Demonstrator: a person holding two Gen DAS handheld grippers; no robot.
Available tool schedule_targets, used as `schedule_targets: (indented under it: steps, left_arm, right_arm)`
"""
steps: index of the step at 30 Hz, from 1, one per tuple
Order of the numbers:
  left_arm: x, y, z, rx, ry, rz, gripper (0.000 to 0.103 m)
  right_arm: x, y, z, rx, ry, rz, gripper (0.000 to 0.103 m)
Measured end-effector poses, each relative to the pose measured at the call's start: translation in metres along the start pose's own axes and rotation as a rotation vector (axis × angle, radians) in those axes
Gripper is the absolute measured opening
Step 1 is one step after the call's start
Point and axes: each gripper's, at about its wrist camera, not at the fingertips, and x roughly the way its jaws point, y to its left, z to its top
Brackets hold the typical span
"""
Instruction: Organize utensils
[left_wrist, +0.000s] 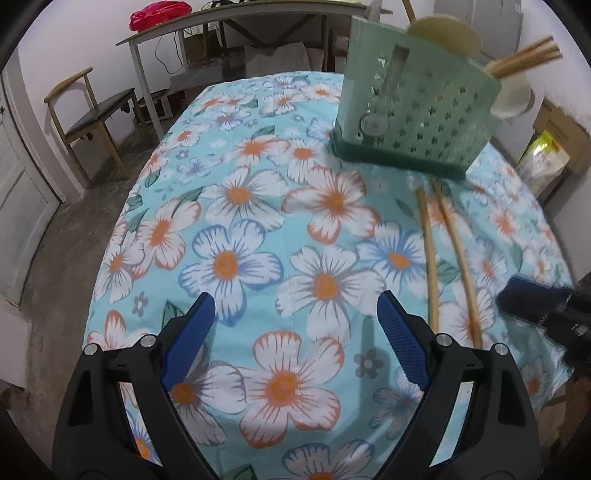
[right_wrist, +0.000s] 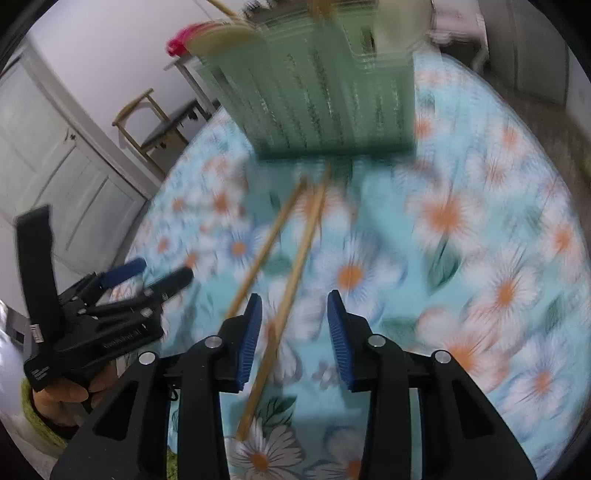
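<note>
This looks like a room in a home. The worktop (left_wrist: 258, 229) wears a blue cloth with big flowers. A green holder (left_wrist: 417, 122) for spoons and chopsticks stands on it. Behind are a wooden chair (left_wrist: 92, 114) with a dark seat, a white door (right_wrist: 70, 162), a long side table (left_wrist: 236, 26) and a bare grey floor (left_wrist: 70, 229).
</note>
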Motion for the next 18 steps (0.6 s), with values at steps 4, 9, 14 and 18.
schedule_targets:
  steps: [4, 9, 14, 18]
  left_arm:
    - [0.006, -0.004, -0.003, 0.025, 0.022, 0.031, 0.085]
    - [0.011, -0.007, -0.005, 0.037, 0.043, 0.054, 0.085]
    - [0.012, -0.008, -0.005, 0.048, 0.041, 0.065, 0.085]
    - [0.013, -0.009, -0.005, 0.05, 0.041, 0.067, 0.085]
  right_arm:
    - [0.006, 0.001, -0.012, 0.016, 0.003, 0.019, 0.03]
    - [0.013, 0.009, -0.012, -0.038, -0.002, -0.027, 0.021]
    - [0.018, 0.015, -0.009, -0.058, -0.01, -0.053, 0.011]
    - [0.018, 0.014, -0.008, -0.047, -0.009, -0.053, 0.01]
